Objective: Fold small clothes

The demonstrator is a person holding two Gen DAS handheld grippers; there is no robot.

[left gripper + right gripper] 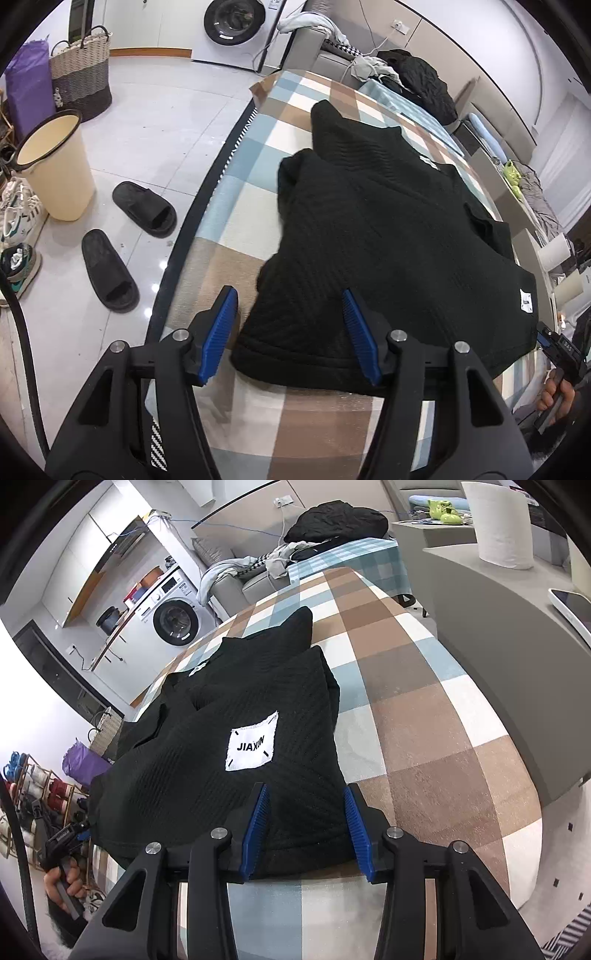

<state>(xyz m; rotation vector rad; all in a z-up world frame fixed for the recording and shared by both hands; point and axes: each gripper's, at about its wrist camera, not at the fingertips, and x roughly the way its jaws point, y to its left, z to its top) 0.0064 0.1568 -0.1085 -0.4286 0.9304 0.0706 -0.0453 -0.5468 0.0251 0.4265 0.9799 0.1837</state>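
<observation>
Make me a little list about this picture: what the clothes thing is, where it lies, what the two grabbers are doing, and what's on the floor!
garment: black top with a white JIAXIN patch, partly folded
lying on: checked blanket in brown, blue and white
left gripper: jaws open, near hem between them, not pinched
right gripper: jaws open over the hem, not pinched
floor: two black slippers, cream bin, woven basket
background: washing machine

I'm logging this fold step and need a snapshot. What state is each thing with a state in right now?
black garment: partly folded, flat on the checked blanket.
left gripper: open, jaws astride the garment's near hem.
right gripper: open, hem between the jaws.
washing machine: door closed.
beige bin: upright, lidless.
</observation>
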